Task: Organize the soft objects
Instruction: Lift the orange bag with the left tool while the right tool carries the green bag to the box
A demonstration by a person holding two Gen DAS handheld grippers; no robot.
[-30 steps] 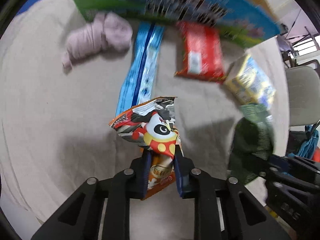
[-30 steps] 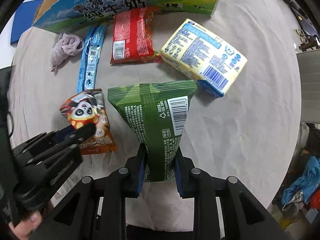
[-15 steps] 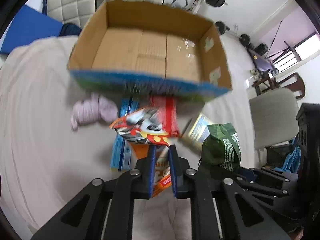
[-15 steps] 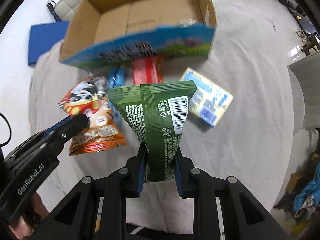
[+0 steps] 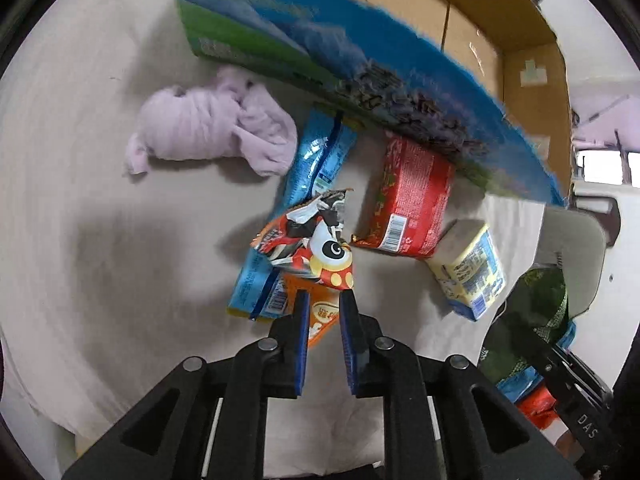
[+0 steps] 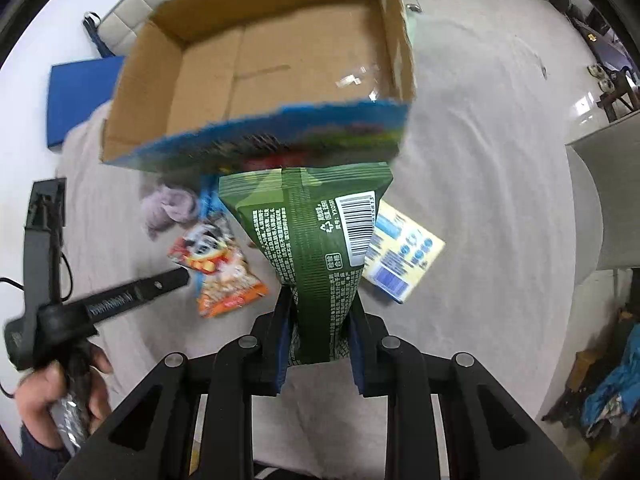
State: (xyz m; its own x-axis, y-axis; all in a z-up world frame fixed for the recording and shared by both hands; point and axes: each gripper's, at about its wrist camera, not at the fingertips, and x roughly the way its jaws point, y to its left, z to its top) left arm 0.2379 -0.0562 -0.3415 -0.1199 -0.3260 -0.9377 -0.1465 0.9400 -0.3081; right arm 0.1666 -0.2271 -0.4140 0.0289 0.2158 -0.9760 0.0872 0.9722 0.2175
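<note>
A beige cloth-covered surface (image 6: 480,200) fills both views. The left gripper (image 5: 324,320) is clamped on an orange panda snack bag (image 5: 316,252), held above the cloth. The right gripper (image 6: 320,328) is clamped on a green bag (image 6: 316,240). At twelve o'clock an open cardboard box (image 6: 260,64) is seen, empty inside.
</note>
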